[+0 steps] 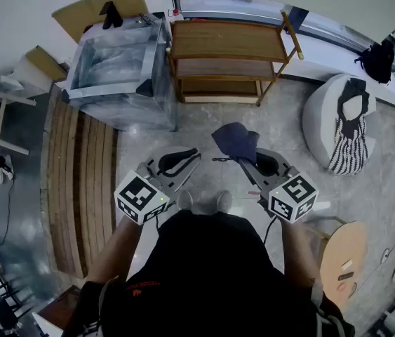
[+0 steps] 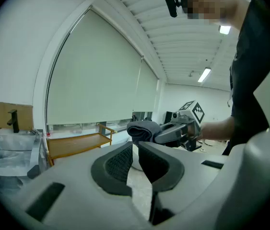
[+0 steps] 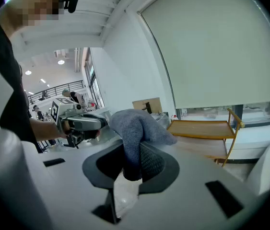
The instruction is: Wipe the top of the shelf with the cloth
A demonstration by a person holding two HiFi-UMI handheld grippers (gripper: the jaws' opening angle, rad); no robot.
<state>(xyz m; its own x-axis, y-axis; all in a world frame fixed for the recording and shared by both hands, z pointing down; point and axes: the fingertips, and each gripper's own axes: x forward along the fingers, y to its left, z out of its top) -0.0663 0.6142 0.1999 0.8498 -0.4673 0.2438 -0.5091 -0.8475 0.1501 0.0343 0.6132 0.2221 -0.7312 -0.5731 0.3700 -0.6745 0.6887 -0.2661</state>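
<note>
Before the shelf (image 1: 225,41), right gripper (image 3: 132,152) pinching cloth (image 3: 135,124), left gripper (image 2: 135,153) closed, empty

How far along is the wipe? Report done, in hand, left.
Done: the cloth is picked up, with the right gripper shut on it. In hand: it hangs over the floor, short of the shelf; the left gripper is empty. Left: the cloth has not yet met the shelf top, so all the wiping.

No words or numbers readable, only square coded markers on the cubes of the left gripper (image 1: 190,154) and right gripper (image 1: 244,161), small orange shirt print (image 1: 143,285) illegible
</note>
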